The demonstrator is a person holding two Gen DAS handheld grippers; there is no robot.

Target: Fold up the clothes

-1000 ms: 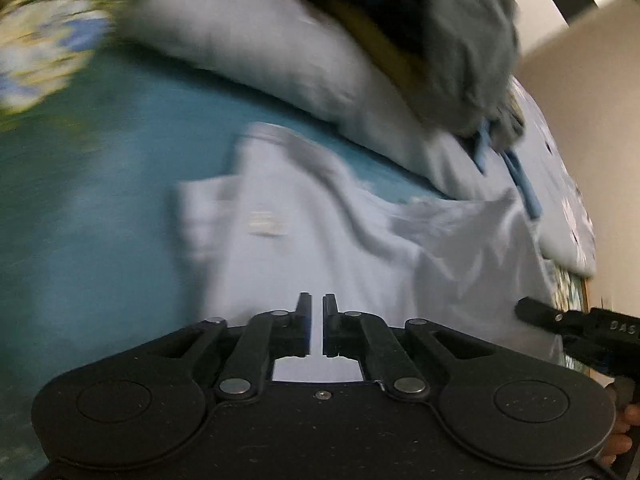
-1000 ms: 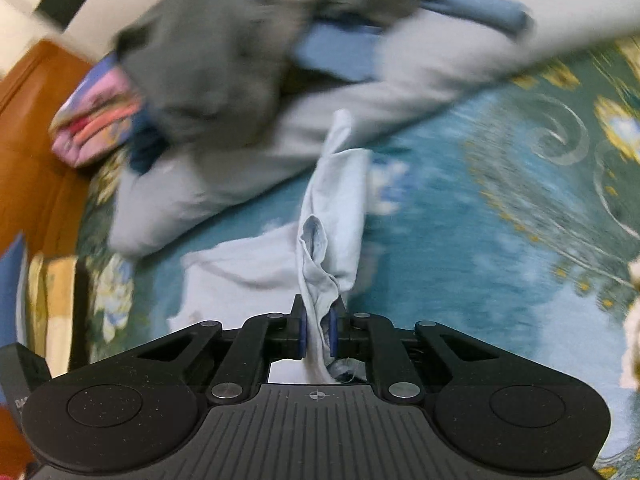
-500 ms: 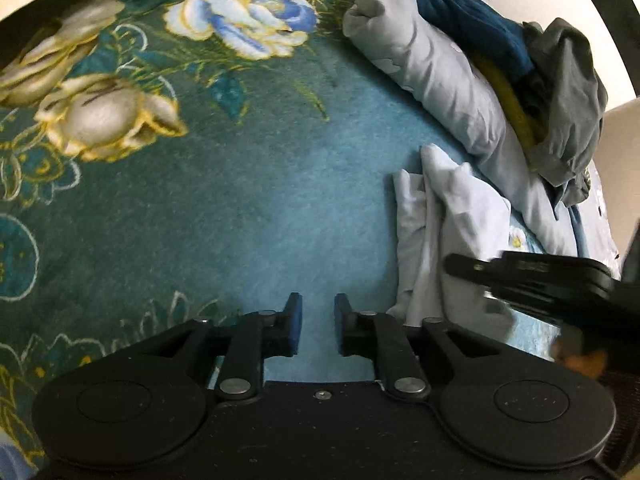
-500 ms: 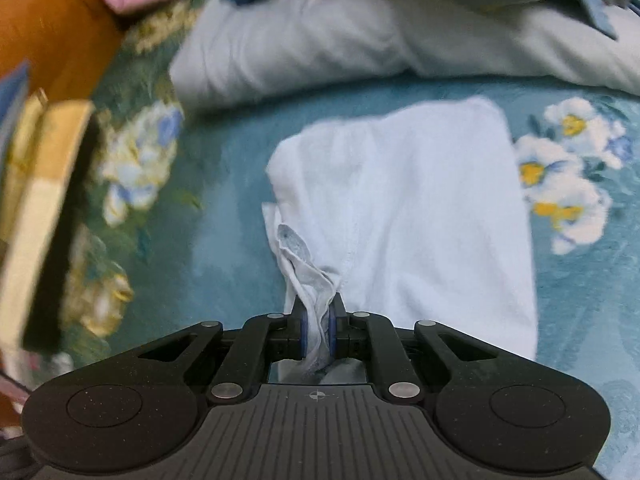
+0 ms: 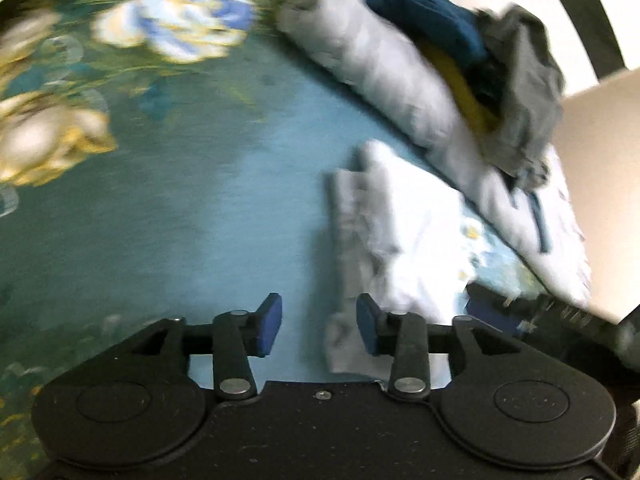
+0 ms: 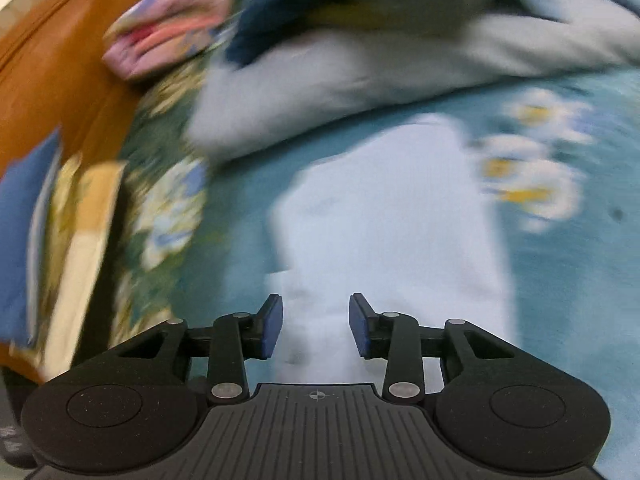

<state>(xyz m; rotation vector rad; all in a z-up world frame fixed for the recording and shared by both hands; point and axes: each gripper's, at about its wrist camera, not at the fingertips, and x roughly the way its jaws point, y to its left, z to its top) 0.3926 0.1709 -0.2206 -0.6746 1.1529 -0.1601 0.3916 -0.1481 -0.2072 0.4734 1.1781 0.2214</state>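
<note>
A pale blue-white garment (image 6: 396, 216) lies folded into a long strip on the teal floral bedspread (image 6: 580, 280). It also shows in the left wrist view (image 5: 404, 232), right of centre. My right gripper (image 6: 315, 330) is open and empty just above the garment's near end. My left gripper (image 5: 319, 326) is open and empty at the garment's left edge, over the bedspread (image 5: 180, 220). The right gripper's tip (image 5: 532, 306) shows at the right in the left wrist view.
A grey-white rolled duvet (image 6: 380, 68) lies behind the garment with a heap of dark blue, yellow and grey clothes (image 5: 480, 60) on it. A pink folded stack (image 6: 168, 40) and an orange wooden headboard (image 6: 52, 76) stand at the left.
My right gripper has opened and let go of the garment's edge, which now lies flat. My left gripper has opened wider and shifted toward the garment. Both views are blurred by motion.
</note>
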